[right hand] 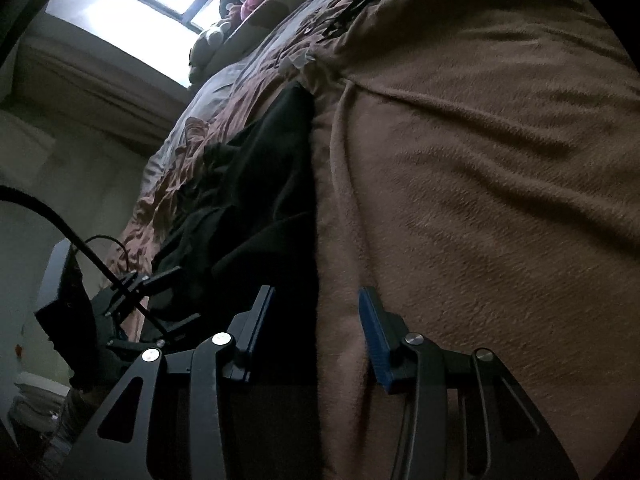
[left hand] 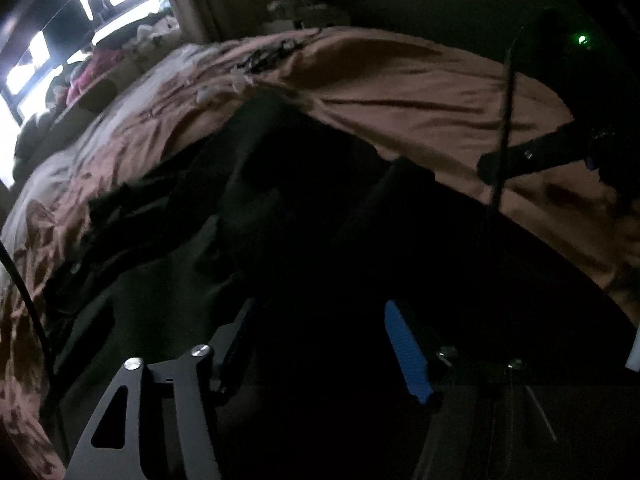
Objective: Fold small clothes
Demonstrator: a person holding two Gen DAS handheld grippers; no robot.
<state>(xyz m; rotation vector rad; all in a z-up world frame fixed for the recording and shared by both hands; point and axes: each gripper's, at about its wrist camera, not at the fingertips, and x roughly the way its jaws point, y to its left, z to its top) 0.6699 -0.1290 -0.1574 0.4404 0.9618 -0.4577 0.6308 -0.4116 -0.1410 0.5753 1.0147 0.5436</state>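
Both wrist cameras look steeply down, close over the bed (left hand: 400, 80), sharing its brown blanket (right hand: 480, 160) and black garment (right hand: 260, 184).

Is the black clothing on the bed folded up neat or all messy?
Messy. The black clothing lies crumpled and bunched, with loose wrinkles, on the brown blanket. No tidy folded edges show.

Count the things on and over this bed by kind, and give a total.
Tongs: 2, the left tongs and the right tongs
Black garment heap: 1 (too dark to tell how many pieces)
Brown blanket: 1
Patterned bedcover: 1
Total: 5
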